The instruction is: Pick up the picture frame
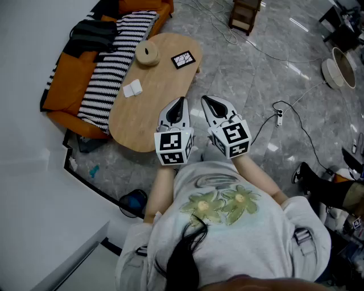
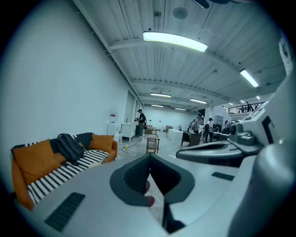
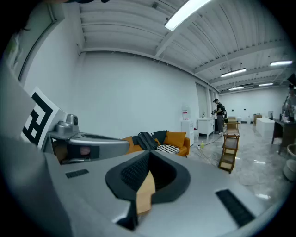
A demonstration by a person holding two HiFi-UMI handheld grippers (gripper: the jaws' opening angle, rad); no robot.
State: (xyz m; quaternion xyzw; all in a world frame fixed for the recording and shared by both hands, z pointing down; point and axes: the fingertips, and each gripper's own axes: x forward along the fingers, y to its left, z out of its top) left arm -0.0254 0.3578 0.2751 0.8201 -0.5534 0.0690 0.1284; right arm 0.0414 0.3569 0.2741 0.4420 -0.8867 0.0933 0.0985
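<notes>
The picture frame (image 1: 183,59), small and black with a white patterned picture, lies flat near the far end of the oval wooden table (image 1: 153,108). My left gripper (image 1: 178,104) and right gripper (image 1: 208,103) hang side by side over the table's near right edge, well short of the frame. Both are shut with nothing in them. In the left gripper view the left gripper (image 2: 149,159) points level across the room; the right gripper (image 3: 149,156) does the same in the right gripper view. Neither gripper view shows the frame.
A round wooden object (image 1: 147,53) and a small white card (image 1: 133,88) lie on the table. An orange sofa (image 1: 91,62) with a striped cover and a dark backpack (image 1: 91,33) stands at the left. Cables (image 1: 284,113) and a wooden stool (image 1: 245,16) are on the grey floor.
</notes>
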